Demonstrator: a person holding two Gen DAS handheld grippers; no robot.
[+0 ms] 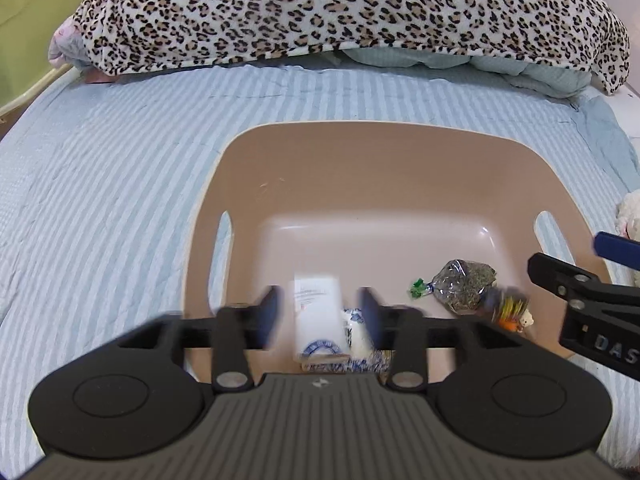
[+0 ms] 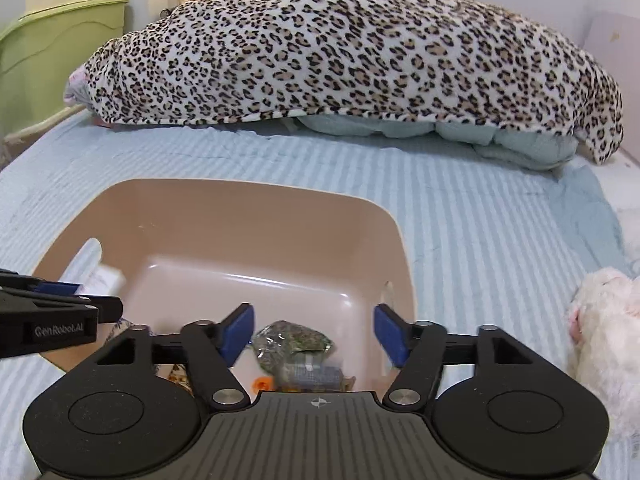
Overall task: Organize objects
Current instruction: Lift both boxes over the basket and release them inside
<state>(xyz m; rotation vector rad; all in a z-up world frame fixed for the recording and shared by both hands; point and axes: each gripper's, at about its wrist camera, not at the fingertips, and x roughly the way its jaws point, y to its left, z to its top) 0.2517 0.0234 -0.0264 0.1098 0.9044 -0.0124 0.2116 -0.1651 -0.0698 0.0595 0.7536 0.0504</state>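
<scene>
A beige plastic basket [image 1: 320,168] sits on the striped bed; it also shows in the right wrist view [image 2: 224,216]. My left gripper [image 1: 319,314] is open over the basket's near side, with a blurred white box [image 1: 318,320] between and below its fingers, not touching them. A blue-and-white packet [image 1: 356,360] lies under the box. A clear bag of dried herbs [image 1: 464,284] and a small colourful toy [image 1: 510,310] lie in the basket at right. My right gripper [image 2: 314,334] is open above the herb bag [image 2: 292,342].
A leopard-print blanket [image 2: 352,48] is heaped over pillows at the head of the bed. A white plush toy [image 2: 604,320] lies right of the basket. A green cabinet [image 2: 44,60] stands at far left. The light blue striped sheet [image 1: 112,200] surrounds the basket.
</scene>
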